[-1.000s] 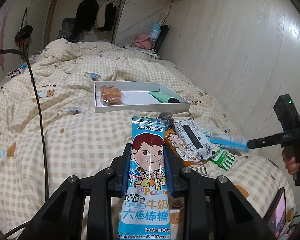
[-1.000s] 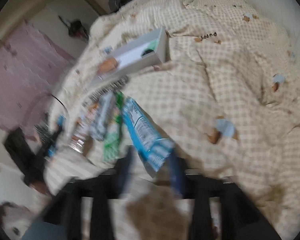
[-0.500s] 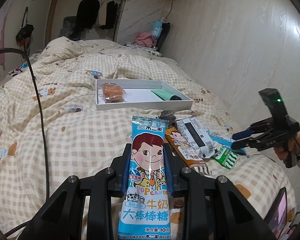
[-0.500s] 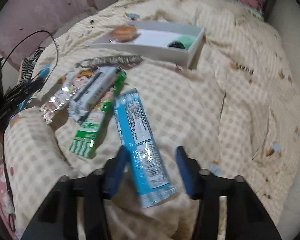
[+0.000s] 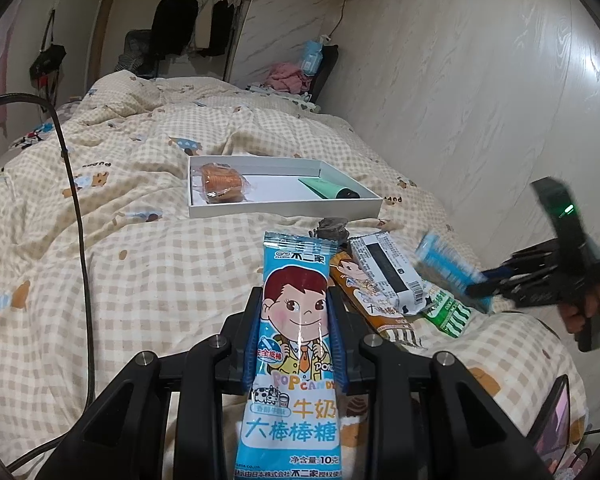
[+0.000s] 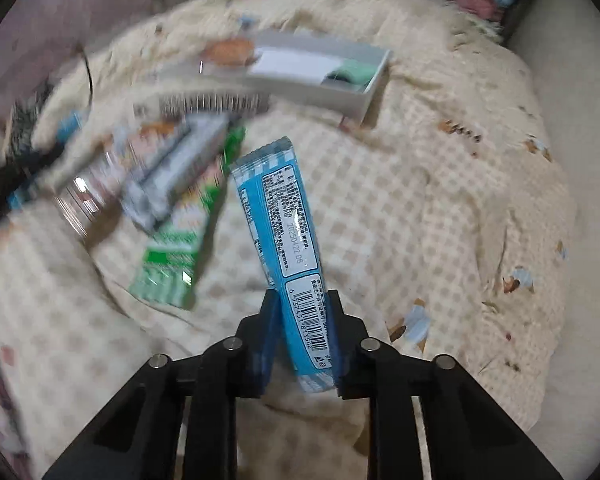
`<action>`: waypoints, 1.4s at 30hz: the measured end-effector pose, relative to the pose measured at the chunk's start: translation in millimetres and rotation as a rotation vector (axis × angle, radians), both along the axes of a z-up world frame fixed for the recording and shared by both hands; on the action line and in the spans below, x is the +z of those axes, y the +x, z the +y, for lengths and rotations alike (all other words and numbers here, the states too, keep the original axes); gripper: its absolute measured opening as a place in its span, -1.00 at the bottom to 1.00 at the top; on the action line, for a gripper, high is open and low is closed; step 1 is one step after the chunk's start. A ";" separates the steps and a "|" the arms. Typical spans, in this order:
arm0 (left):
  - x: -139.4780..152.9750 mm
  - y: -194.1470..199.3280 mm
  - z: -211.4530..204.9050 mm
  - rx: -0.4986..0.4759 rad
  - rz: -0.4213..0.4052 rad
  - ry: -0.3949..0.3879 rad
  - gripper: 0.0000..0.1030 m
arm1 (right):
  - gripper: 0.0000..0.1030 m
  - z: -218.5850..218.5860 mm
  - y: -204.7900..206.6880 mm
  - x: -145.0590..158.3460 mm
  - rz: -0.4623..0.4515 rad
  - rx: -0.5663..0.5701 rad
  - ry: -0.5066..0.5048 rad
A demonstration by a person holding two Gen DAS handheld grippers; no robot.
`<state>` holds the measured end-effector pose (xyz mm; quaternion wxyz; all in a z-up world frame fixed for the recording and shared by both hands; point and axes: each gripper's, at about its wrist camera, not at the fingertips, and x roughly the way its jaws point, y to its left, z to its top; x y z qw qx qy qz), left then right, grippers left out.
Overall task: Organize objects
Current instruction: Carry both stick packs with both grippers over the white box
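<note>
left gripper (image 5: 296, 344) pinching milk candy pack (image 5: 296, 360), held over bed (image 5: 140, 280); right gripper (image 6: 302, 344) jaws just closed on blue pack (image 6: 284, 240), lifted beside snack pile (image 6: 168, 200); white box (image 5: 284, 202) further back, cake + green tube inside

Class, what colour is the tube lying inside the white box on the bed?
Mint green with a black cap; the tube shows best in the left wrist view.
</note>
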<state>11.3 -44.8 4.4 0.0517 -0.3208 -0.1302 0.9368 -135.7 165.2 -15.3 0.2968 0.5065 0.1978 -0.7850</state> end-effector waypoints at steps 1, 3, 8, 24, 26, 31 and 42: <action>0.1 0.0 -0.4 -0.002 0.000 0.002 -0.37 | -0.55 4.2 1.8 7.8 0.007 -0.015 -0.028; -1.0 -1.3 0.3 -0.004 -0.009 0.000 -0.37 | -0.55 8.2 4.1 18.1 0.010 -0.044 -0.080; -0.7 -2.4 0.2 -0.004 -0.012 -0.002 -0.37 | -0.55 21.1 7.4 25.7 -0.056 -0.102 -0.267; 6.0 -7.2 -4.8 -0.007 -0.033 0.017 -0.37 | -0.55 21.3 -1.6 19.7 -0.124 -0.157 -0.427; 7.2 -9.6 -7.1 -0.013 -0.043 0.030 -0.37 | -0.55 21.7 -0.8 19.8 -0.117 -0.157 -0.434; 10.6 -11.8 -8.8 -0.005 -0.050 0.028 -0.37 | -0.55 22.8 -1.8 13.2 -0.146 -0.170 -0.440; 31.1 -30.5 -15.9 0.050 -0.026 -0.012 -0.37 | -0.55 24.7 -8.3 8.0 -0.180 -0.187 -0.485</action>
